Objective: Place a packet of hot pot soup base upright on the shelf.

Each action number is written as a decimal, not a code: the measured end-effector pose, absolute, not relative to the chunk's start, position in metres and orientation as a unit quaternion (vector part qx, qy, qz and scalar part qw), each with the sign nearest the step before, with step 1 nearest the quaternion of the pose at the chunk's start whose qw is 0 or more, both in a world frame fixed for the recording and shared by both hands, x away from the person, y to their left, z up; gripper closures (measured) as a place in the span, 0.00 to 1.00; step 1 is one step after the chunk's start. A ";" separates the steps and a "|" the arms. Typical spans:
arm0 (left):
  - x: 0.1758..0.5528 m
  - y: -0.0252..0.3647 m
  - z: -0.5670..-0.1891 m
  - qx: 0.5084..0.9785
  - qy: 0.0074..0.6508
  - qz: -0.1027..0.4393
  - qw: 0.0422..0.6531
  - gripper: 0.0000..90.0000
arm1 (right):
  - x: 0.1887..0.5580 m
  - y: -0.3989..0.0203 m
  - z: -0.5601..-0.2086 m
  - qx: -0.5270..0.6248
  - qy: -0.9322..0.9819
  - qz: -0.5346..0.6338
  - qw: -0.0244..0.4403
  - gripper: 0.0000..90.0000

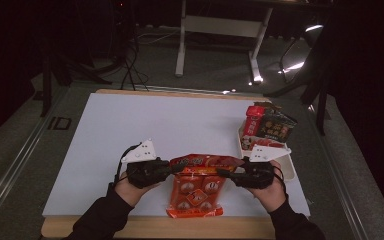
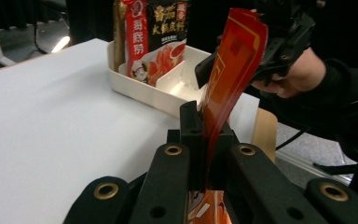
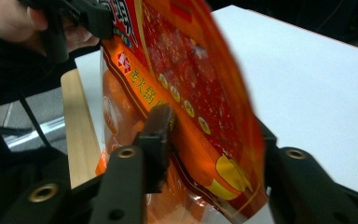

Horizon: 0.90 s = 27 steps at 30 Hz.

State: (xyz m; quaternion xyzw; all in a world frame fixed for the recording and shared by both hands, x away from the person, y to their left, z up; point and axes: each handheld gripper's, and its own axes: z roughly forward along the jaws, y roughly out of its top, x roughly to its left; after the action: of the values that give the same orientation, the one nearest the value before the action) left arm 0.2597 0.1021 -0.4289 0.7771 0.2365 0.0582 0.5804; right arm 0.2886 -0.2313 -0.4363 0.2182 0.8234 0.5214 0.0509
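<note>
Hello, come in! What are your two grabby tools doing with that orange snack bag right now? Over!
Left tool shut on orange bag. Right tool around its other end, grip unclear. White tray close beside, nothing blocking.

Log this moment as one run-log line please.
left gripper: shut on red pouch | right gripper: jaws around pouch's other end, contact unclear | tray: holds packets

The red-orange pouch is hanging raised just above another orange packet that is lying flat near the table's front edge, its glossy printed face apparently tilting, edges gripped on both sides.
</note>
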 end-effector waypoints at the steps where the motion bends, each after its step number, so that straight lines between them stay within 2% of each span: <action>1: 0.259 0.102 -0.429 0.777 0.237 0.061 0.580 0.99 | 0.289 -0.231 -0.437 0.215 0.824 0.522 0.049 0.71; 4: 0.259 0.102 -0.430 0.775 0.240 0.058 0.581 0.99 | 0.291 -0.233 -0.438 0.208 0.826 0.524 0.024 0.80; 6: 0.260 0.103 -0.431 0.775 0.242 0.056 0.581 0.99 | 0.291 -0.233 -0.439 0.201 0.830 0.520 0.010 0.92; 8: 0.261 0.104 -0.431 0.775 0.242 0.053 0.581 0.99 | 0.289 -0.232 -0.439 0.196 0.833 0.517 0.010 0.97; 14: 0.261 0.105 -0.431 0.774 0.239 0.050 0.584 0.95 | 0.286 -0.230 -0.435 0.190 0.839 0.510 0.011 1.00; 19: 0.260 0.106 -0.429 0.773 0.243 0.041 0.585 0.82 | 0.282 -0.230 -0.431 0.190 0.835 0.517 0.003 1.00; 22: 0.258 0.106 -0.429 0.776 0.235 0.042 0.584 0.65 | 0.281 -0.230 -0.429 0.189 0.833 0.520 0.000 1.00; 23: 0.257 0.106 -0.430 0.774 0.231 0.037 0.589 0.65 | 0.280 -0.230 -0.428 0.189 0.831 0.523 -0.002 1.00; 24: 0.257 0.107 -0.431 0.772 0.230 0.029 0.592 0.54 | 0.278 -0.229 -0.425 0.185 0.834 0.520 0.001 1.00; 27: 0.255 0.109 -0.433 0.764 0.226 0.022 0.604 0.38 | 0.275 -0.227 -0.423 0.184 0.832 0.523 -0.001 1.00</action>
State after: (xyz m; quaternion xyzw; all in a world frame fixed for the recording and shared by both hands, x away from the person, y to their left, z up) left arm 0.2549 0.1090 -0.4334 0.7640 0.2259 0.0217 0.6040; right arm 0.2746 -0.2272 -0.4229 0.1837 0.8323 0.5230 -0.0011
